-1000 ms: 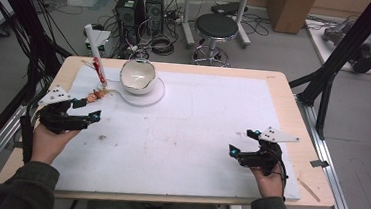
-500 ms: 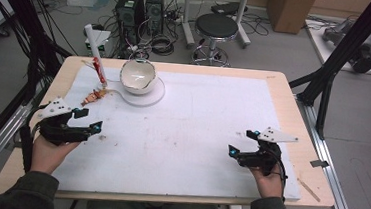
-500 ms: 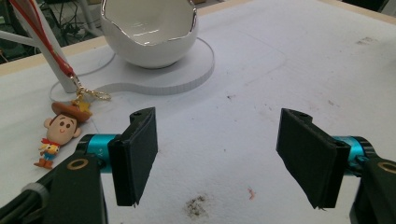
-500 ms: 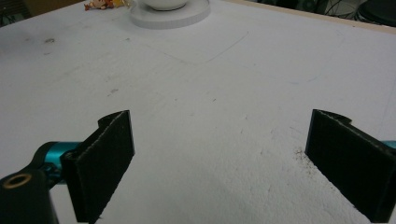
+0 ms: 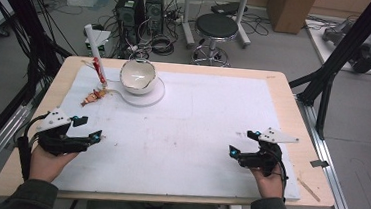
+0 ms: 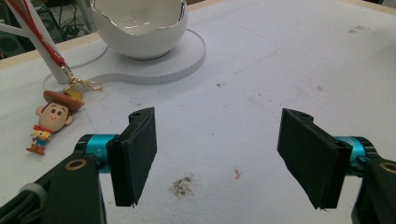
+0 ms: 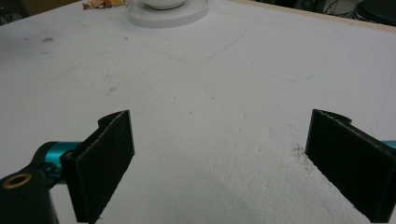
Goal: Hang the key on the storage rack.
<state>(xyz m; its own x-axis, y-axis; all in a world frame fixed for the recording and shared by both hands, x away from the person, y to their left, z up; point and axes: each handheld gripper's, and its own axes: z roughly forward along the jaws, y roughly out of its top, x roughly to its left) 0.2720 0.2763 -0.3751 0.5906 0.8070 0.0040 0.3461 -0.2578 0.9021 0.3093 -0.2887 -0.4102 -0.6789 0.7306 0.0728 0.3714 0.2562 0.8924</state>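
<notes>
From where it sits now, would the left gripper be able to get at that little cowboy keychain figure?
Probably yes. The left gripper has its jaws wide open, and bare white mat lies between it and the cowboy figure. The eggshell bowl stands off to one side, not in the path.

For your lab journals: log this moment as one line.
left gripper: open, empty | right gripper: open, empty | keychain: on mat beside bowl

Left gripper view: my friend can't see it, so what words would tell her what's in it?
The left gripper holds its two black jaws wide apart, empty, above a white tabletop sheet. Ahead on the left lies a small cowboy-doll keychain on a red lanyard, beside a white eggshell-shaped bowl on a flat white stand.
</notes>
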